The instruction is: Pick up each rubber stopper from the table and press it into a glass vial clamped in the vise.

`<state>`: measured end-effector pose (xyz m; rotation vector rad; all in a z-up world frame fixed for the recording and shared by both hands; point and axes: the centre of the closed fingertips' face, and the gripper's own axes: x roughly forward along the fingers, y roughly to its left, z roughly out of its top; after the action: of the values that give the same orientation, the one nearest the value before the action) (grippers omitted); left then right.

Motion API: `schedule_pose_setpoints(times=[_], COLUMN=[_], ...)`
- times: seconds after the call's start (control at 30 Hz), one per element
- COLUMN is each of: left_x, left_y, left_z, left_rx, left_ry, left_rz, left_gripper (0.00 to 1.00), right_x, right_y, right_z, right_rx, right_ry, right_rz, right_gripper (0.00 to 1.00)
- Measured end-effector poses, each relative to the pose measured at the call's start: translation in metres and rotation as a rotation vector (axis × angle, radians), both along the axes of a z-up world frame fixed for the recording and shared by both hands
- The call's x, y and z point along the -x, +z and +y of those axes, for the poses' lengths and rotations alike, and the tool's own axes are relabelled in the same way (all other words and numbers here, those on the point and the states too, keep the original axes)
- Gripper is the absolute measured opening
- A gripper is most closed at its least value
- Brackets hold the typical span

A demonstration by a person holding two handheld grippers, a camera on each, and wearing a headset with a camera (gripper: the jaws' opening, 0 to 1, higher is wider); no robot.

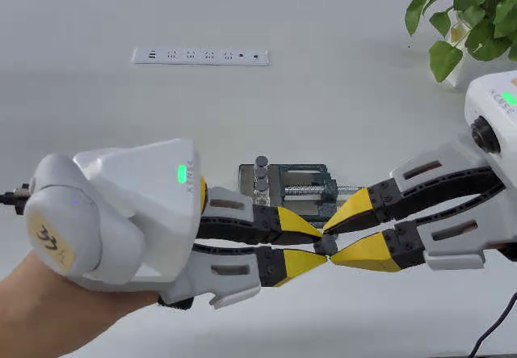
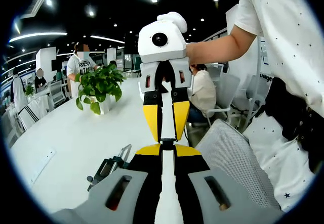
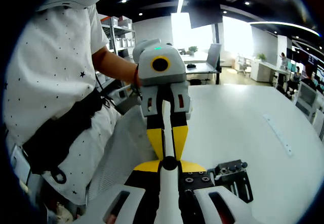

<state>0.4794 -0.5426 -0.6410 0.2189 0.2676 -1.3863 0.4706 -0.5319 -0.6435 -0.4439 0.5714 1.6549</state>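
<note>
1. White table [image 1: 363, 107] lies broad and bare around the work. A power strip [image 1: 200, 56] lies at the far side, a potted plant [image 1: 472, 14] stands at the far right, and a dark cable [image 1: 494, 326] trails at the near right.
2. Vise [image 1: 303, 190] sits mid-table, just beyond the meeting gripper tips. Glass vials [image 1: 261, 174] stand in a row at its left end, dark on top. Whether any of them lacks a stopper cannot be told.
3. Rubber stopper [image 1: 325, 245] is off the table, held in the air between the two sets of tips, which meet nose to nose.
4. Left gripper [image 1: 320, 244]: jaws drawn narrow, tips on the stopper. Right gripper [image 1: 332, 243]: jaws likewise narrow, tips on the same stopper from the opposite side. Which one bears the load cannot be told.
5. Step in hand, as judged: a hand-over or regrip before seating.
   - The receiving gripper should pinch the stopper squarely across its body and leave the entering end free.
   - The other should let go only once that pinch is firm.
   - Both sets of tips should stay in line.
6. Risk: the part is small and round. A skewed pinch could squirt it out, and it could roll off the near side.
7. Clearance:
   - The space above the vial row is open, so a straight descent looks unobstructed.
   - The vise screw [image 1: 349, 188] projects to the right, so the right gripper should come in over it, not alongside.
   - A mesh chair [image 2: 238, 153] stands close by the table edge, which leaves little room to draw back.
</note>
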Motion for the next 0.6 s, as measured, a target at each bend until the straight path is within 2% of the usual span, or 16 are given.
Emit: schedule_pose_setpoints(times=[0.6], left_x=[0.0009], left_y=[0.0007], left_z=[0.0009], left_rx=[0.008], left_ry=[-0.007], left_rz=[0.011], left_gripper=[0.04], right_x=[-0.0004], right_y=[0.0019], right_z=[0.0014], right_rx=[0.009], right_ry=[0.038], right_rz=[-0.036], right_gripper=[0.07])
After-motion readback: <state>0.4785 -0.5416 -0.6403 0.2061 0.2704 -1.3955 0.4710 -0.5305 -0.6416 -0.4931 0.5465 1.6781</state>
